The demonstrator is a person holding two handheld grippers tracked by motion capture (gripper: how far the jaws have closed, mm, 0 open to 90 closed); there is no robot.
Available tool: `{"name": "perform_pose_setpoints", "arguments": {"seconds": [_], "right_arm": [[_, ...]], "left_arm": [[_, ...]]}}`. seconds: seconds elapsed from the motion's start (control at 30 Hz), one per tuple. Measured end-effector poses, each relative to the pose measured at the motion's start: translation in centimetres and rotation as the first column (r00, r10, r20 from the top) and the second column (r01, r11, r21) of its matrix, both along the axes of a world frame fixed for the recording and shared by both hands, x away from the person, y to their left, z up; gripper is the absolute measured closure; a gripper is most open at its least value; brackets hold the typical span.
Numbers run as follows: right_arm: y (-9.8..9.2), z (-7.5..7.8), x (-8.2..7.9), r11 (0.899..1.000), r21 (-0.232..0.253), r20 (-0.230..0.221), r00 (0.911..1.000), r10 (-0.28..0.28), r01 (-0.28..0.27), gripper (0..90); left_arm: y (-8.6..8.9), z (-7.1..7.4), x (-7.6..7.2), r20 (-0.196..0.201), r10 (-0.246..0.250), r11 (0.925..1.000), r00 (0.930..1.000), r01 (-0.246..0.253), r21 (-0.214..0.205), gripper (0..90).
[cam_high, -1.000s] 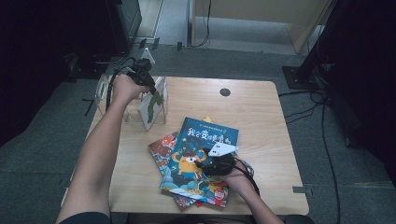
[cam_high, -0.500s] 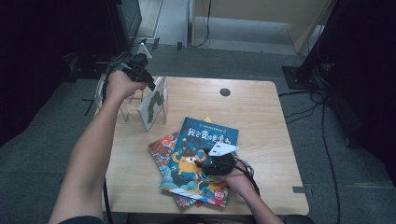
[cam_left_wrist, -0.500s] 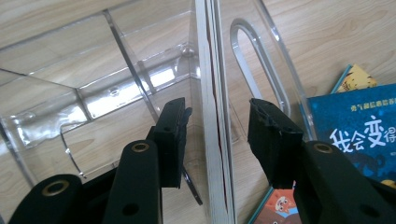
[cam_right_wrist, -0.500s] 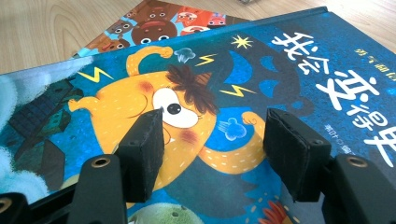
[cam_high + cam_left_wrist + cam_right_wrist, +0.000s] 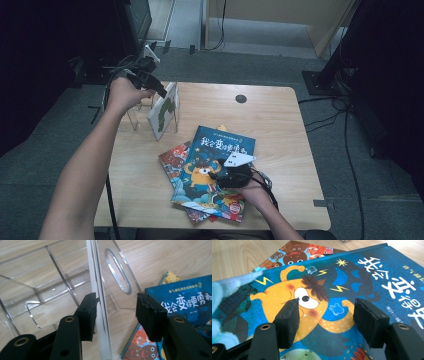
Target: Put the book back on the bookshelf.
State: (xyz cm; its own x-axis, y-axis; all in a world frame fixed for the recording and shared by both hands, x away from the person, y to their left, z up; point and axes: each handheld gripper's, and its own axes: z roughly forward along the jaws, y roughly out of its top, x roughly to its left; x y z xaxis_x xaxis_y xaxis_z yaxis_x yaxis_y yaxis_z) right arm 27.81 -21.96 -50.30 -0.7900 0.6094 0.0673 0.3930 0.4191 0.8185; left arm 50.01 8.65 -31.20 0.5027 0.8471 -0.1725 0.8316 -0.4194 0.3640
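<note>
The left gripper has just been opening, its jaws around the clear rack's see-through wall. The right gripper hangs open over the blue book, which hides most of the books under it.

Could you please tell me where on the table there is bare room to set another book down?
The widest bare stretch is the right side of the table, between the blue book and the right edge, behind the right gripper. The near-left corner is bare too. The far-left corner is crowded by the clear rack and its upright book.
</note>
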Motion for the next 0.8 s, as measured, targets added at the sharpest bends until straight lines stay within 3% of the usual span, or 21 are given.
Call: {"name": "perform_pose_setpoints", "arguments": {"seconds": [0.1, 0.37, 0.8], "right_arm": [[-0.1, 0.1, 0.0, 1.0, 0.013, -0.025, 0.9997, -0.006, 0.006, 37.6], [-0.5, 0.4, 0.0, 0.999, 0.029, -0.039, 0.9991, -0.017, 0.019, 38.1], [-2.4, 1.3, 0.1, 0.999, 0.033, -0.04, 0.9986, -0.035, 0.036, 40.4]], "left_arm": [[0.0, -0.3, -0.7, 0.001, -0.015, 0.9998, 0.9999, 0.015, -0.011, 50.5], [0.4, -1.1, -2.5, 0.015, -0.031, 0.9985, 0.9994, 0.032, -0.044, 49.4], [0.7, -2.8, -5.7, 0.05, -0.071, 0.9936, 0.9963, 0.075, -0.085, 48.6]]}}
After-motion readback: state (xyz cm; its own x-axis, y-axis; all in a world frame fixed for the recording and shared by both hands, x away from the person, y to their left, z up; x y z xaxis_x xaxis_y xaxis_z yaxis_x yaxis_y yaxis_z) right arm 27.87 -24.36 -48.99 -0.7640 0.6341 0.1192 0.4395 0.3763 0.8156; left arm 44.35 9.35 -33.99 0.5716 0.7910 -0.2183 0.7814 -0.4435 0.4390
